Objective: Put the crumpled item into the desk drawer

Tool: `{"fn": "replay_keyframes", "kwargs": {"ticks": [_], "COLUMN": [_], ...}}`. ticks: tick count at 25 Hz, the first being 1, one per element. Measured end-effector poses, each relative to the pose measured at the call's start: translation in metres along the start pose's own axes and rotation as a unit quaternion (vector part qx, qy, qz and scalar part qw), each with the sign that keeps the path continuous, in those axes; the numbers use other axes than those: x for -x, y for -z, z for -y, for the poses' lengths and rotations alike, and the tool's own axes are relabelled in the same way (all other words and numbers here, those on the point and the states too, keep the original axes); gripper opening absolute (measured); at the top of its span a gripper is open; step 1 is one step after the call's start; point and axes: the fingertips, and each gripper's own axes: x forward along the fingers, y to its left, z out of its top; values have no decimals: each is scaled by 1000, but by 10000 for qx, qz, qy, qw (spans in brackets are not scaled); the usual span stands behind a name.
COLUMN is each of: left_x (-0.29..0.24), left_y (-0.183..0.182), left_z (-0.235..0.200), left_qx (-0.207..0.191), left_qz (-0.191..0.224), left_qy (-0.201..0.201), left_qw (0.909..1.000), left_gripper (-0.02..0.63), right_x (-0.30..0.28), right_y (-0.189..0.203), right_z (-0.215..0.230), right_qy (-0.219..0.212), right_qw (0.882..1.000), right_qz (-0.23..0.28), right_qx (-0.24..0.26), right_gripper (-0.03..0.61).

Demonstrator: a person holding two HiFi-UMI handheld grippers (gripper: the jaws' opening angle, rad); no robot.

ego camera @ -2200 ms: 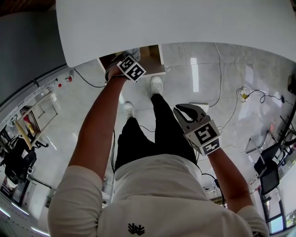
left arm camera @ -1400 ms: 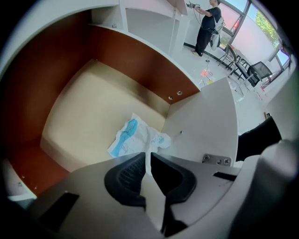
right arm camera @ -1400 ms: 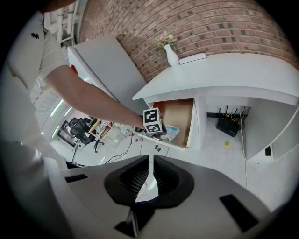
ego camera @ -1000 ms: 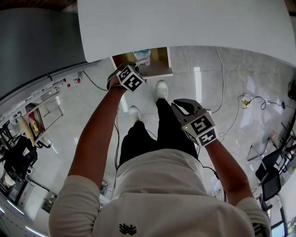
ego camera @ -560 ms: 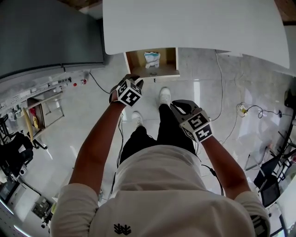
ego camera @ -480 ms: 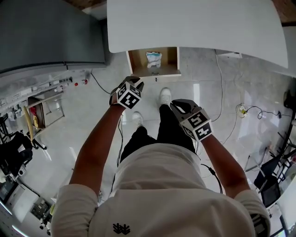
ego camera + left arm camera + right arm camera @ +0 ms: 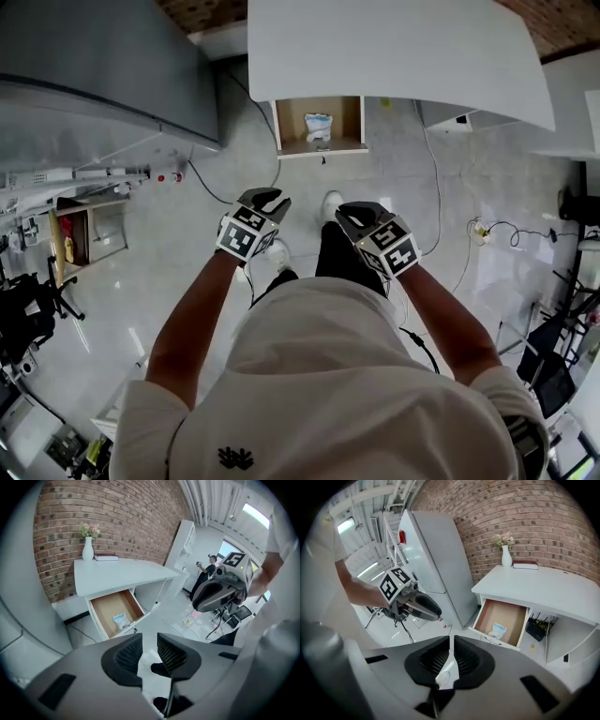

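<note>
Both tongs are up in front of the person's chest, side by side and level, tips pointing toward the white worktop (image 7: 394, 47). The left tongs (image 7: 149, 651) stand a little apart, a clear gap between the ribbed pads and nothing in it, just floor showing through. The right tongs (image 7: 451, 656) are all but closed, only a sliver of light between the pads, and nothing gripped there either. Well ahead of both sets of tips, the drawer (image 7: 292, 117) under the worktop hangs open, and there's the crumpled item (image 7: 318, 126), pale and bluish, lying on the drawer's brown floor toward its front, far out of reach of either tongs. Beyond it, at the worktop's far edge by the brick wall, a white vase (image 7: 87, 548) of flowers stands beside a book (image 7: 106, 557).
</note>
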Motion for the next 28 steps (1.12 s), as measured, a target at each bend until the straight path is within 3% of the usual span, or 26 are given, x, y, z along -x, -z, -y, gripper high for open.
{"fn": "replay_keyframes", "kwargs": {"ticks": [11, 20, 28], "left_x": [129, 181, 200], "left_y": [38, 73, 80], "left_z": [53, 76, 80], "left_qx": [383, 196, 235], "left_qz": [817, 920, 1025], "left_qy": [281, 401, 328], "left_qw": [9955, 9948, 9939], "left_gripper": [86, 51, 35], "right_x": [6, 11, 16], "right_y": [-2, 0, -2], "right_z": [-109, -167, -191], "right_qy": [83, 284, 240], "right_qw": [9997, 9990, 9991], "right_qz": [86, 161, 234], "right_qx": [206, 319, 264], "right_gripper": [49, 41, 34]}}
